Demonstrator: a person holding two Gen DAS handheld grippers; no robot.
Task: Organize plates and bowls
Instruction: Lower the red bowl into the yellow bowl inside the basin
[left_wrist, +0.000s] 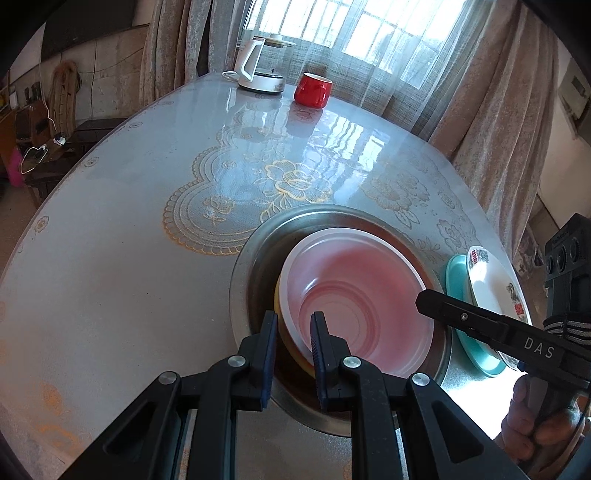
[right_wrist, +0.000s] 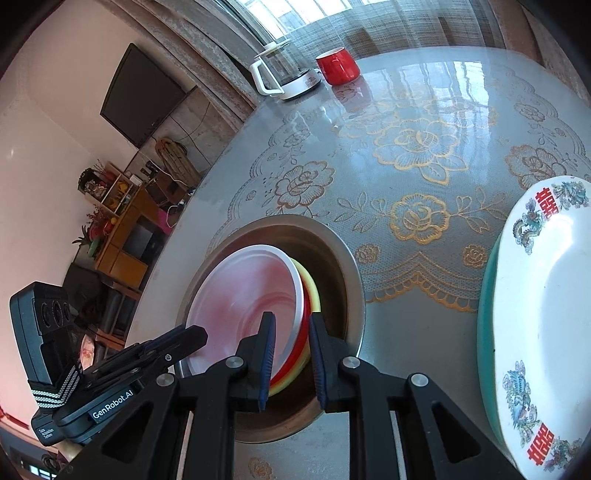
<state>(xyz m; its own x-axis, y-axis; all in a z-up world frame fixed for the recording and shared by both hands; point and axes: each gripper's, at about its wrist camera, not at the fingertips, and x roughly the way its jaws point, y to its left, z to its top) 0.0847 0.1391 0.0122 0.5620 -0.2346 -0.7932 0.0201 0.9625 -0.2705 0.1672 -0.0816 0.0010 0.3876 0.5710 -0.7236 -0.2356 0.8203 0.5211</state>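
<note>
A pink-white bowl (left_wrist: 354, 288) sits on top of a red and a yellow bowl (right_wrist: 312, 291), all nested inside a metal basin (left_wrist: 255, 258) on the table. My left gripper (left_wrist: 294, 350) has its fingers either side of the stack's near rim, with a gap showing. My right gripper (right_wrist: 291, 354) straddles the stack's right rim (right_wrist: 295, 343) the same way. A white patterned plate (right_wrist: 546, 314) lies on a teal plate (right_wrist: 485, 314) to the right of the basin.
A red mug (left_wrist: 312, 89) and a white electric kettle (left_wrist: 260, 70) stand at the far side of the table. The lace-patterned tablecloth (left_wrist: 147, 229) spreads to the left. The table edge and curtains are at the right.
</note>
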